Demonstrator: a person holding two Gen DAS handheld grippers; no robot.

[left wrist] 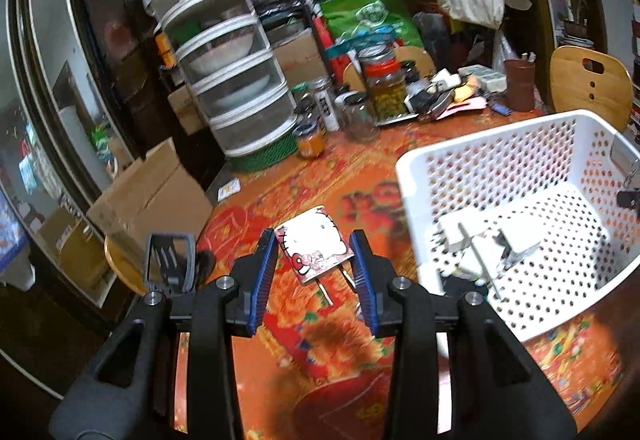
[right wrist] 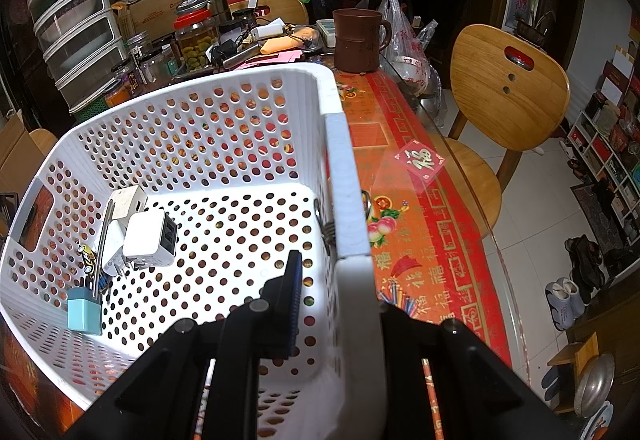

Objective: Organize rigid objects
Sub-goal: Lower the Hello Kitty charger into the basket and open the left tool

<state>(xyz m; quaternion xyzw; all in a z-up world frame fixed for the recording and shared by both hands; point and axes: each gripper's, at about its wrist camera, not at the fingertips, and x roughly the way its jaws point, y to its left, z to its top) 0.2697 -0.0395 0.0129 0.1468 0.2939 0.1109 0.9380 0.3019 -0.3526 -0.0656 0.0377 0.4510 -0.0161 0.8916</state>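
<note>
1. Left gripper (left wrist: 316, 272): blue pads partly closed on a pink-and-white cartoon charger (left wrist: 314, 246), held at its sides, prongs pointing down toward the camera. The charger is off the table (left wrist: 320, 184), above the red patterned cloth, just left of the basket (left wrist: 500, 144).
2. Right gripper (right wrist: 334, 300): jaws clamped on the basket's right-hand wall, at the rim. The inner finger (right wrist: 290, 304) is inside the basket; the outer finger is hidden behind the wall.
3. Basket: white, perforated, standing on the table. Contents lie in a group at its left side in the right wrist view: a white multi-port charger (right wrist: 150, 240), a second white adapter (right wrist: 128, 200) behind it, a thin metal rod (right wrist: 102, 248) leaning across them, a small teal block (right wrist: 84, 314) nearest the camera, and small items that cannot be identified.
4. Beyond the basket: a brown mug (right wrist: 358, 40) on the table, a jar (right wrist: 196, 40) of green preserves, further jars and mixed clutter.
5. Far left: a stack of clear food covers (left wrist: 236, 88) with bowls inside.
6. Right of the table: a wooden chair (right wrist: 504, 92).
</note>
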